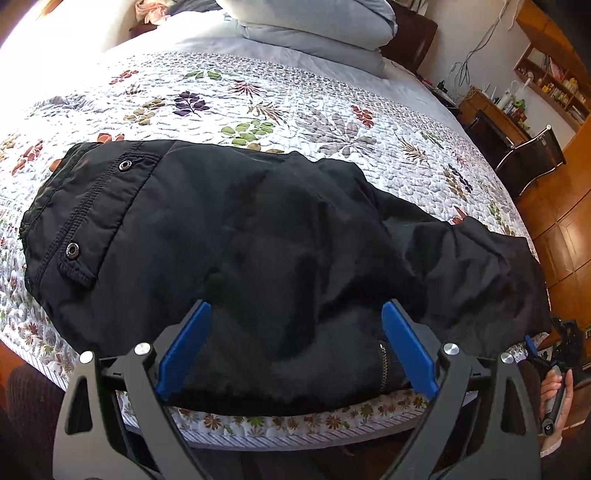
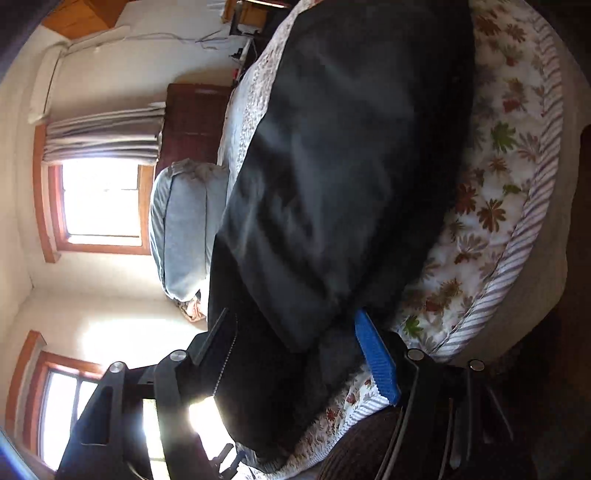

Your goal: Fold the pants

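Observation:
Black pants (image 1: 258, 229) lie crosswise on a floral quilt (image 1: 295, 110). Their waistband and snap buttons are at the left, and the legs trail off to the right edge of the bed. My left gripper (image 1: 295, 306) stands open, its blue pads (image 1: 184, 350) wide apart over the near edge of the pants by a zipper. In the right wrist view my right gripper (image 2: 291, 317) is rolled onto its side at the bed's edge. Its jaws are apart with the dark pants (image 2: 351, 147) bunched between them, and the pads do not visibly press. A hand (image 1: 554, 391) carries it at the far right.
Folded grey bedding (image 1: 314, 29) is stacked at the head of the bed. A wooden desk with shelves (image 1: 498, 110) and a metal-framed chair (image 1: 532, 155) stand beyond the right side. The striped mattress edge (image 1: 295, 428) is just below my left gripper. A bright window (image 2: 99, 199) shows in the right wrist view.

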